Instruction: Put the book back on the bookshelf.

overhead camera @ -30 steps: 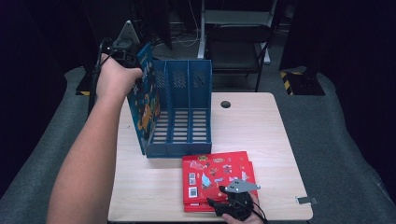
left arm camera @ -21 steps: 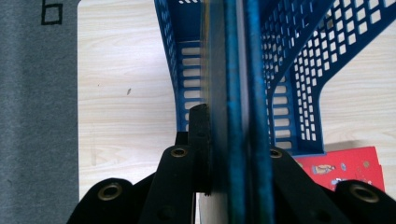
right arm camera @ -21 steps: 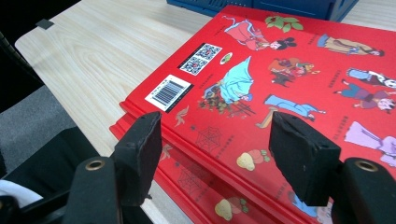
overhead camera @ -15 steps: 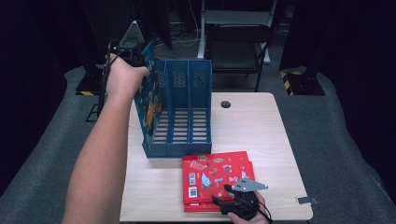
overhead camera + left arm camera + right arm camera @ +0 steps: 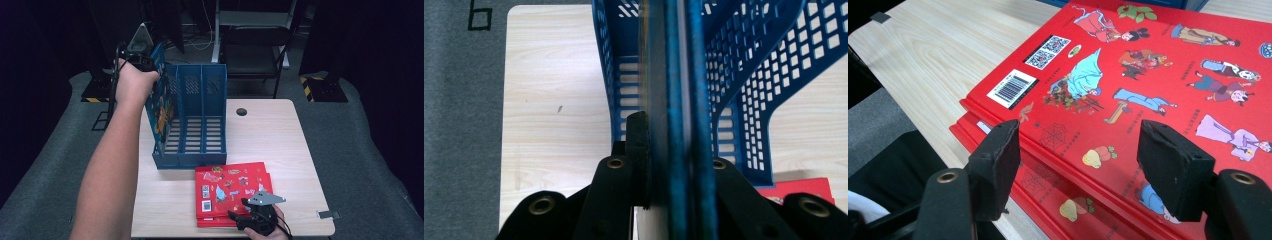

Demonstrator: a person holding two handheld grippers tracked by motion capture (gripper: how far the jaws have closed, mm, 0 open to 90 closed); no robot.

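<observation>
Keeping left tool clamped on blue book lowered into file rack, right tool still open.

We see the right hand-held gripper with jaws spread wide, gripping nothing | it hovers over the near corner of the red books, stacked flat | top cover shows a barcode and cartoon figures | light wooden bench beneath.

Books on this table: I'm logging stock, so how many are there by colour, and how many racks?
Red picture books, stacked flat: 2
Blue-covered book held upright by the left gripper in the rack: 1
Blue slotted plastic file rack: 1
Total: 4
</observation>
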